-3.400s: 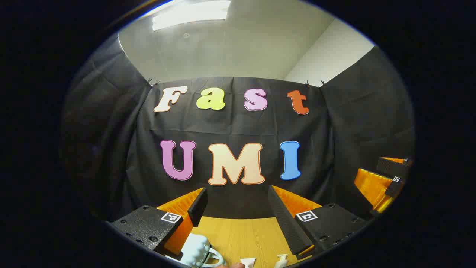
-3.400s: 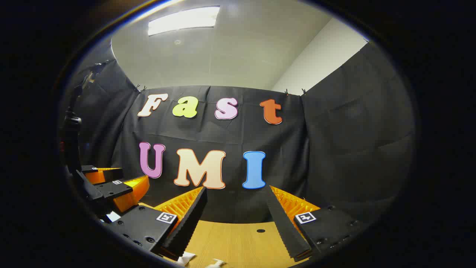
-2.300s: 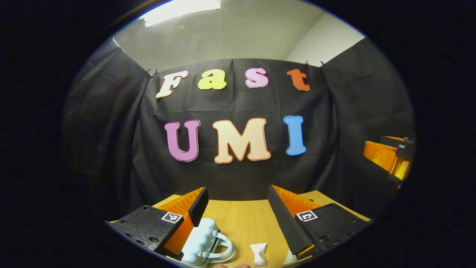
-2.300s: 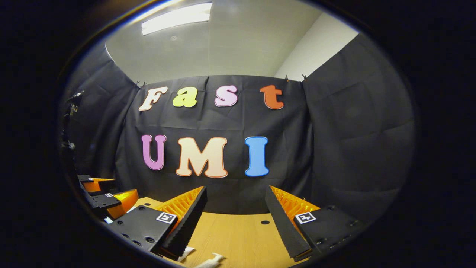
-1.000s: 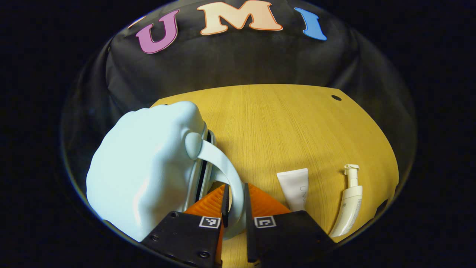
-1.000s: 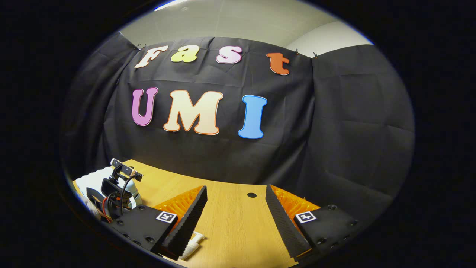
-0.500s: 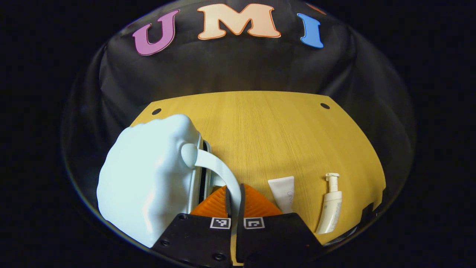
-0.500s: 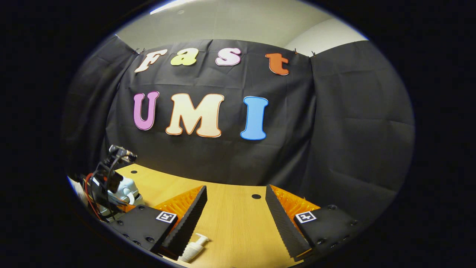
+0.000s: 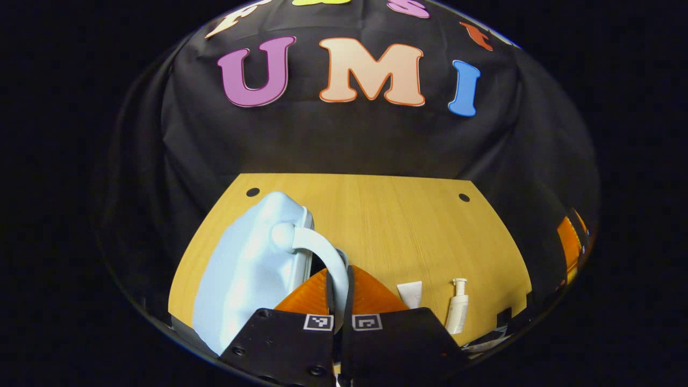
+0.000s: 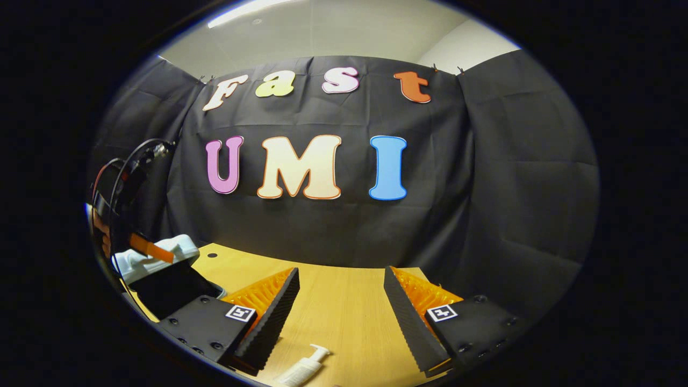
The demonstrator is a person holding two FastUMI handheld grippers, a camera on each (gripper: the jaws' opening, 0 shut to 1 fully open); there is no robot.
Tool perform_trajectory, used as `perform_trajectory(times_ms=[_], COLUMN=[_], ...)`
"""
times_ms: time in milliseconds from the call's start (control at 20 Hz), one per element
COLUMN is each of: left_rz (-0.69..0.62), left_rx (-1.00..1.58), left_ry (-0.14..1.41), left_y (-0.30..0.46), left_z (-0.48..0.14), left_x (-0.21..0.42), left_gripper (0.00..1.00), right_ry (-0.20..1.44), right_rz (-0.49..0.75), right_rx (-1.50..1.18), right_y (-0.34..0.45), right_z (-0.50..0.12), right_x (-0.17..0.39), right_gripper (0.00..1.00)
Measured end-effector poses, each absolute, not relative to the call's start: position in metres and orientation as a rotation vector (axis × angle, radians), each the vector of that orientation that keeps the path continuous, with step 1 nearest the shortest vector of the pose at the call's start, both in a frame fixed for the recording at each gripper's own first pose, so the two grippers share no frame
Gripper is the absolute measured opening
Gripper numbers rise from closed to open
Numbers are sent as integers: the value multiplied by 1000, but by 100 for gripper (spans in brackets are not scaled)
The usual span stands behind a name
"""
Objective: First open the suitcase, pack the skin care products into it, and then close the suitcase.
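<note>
On the wooden table [image 9: 408,226], at its left side in the left gripper view, stands the pale blue suitcase [image 9: 242,274], a small hard-shell case whose lid is raised from the base, with a dark gap showing along the seam beside the handle. At the bottom centre of that view, the left gripper [image 9: 337,301] has its two fingers drawn almost together, and the curved handle [image 9: 317,252] of the suitcase passes down between them; both fingers press on the handle. To the right of the gripper, lying on the table and apart from the suitcase, are two skin care products: a white tube [image 9: 411,293] just beside the gripper's right finger, and a white pump bottle [image 9: 458,309] a little farther right, its pump head pointing away from the camera. In the right gripper view, the right gripper [image 10: 339,317] is held above the near part of the table with its fingers spread wide apart and nothing between them. The pump bottle [image 10: 303,368] lies on the table below and slightly left of that gap, touching neither finger. At the far left of the right gripper view, the suitcase [image 10: 156,258] appears with its dark interior exposed, well apart from the right gripper.
</note>
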State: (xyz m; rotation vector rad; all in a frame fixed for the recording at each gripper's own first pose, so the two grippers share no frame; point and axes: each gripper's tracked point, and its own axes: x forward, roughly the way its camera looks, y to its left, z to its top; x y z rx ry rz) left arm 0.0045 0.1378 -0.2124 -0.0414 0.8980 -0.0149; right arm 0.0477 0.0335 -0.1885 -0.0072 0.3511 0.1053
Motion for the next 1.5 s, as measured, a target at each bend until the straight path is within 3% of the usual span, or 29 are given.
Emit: perform_trajectory(times_ms=[300, 650, 1050, 1500], left_rz=[64, 277, 359, 374], left_rx=[96, 340, 287, 135], left_ry=[814, 786, 911, 1105], left_y=[245, 435, 541, 601], left_z=[-170, -159, -253, -395], left_x=[16, 21, 10, -35], left_gripper=[0, 0, 0, 0], right_ry=[350, 338, 331, 399], right_rz=[129, 122, 115, 82], right_rx=[-13, -18, -89, -185], right_y=[74, 138, 180, 192], right_z=[-189, -191, -187, -202], right_x=[58, 69, 71, 70], right_gripper=[100, 100, 100, 100])
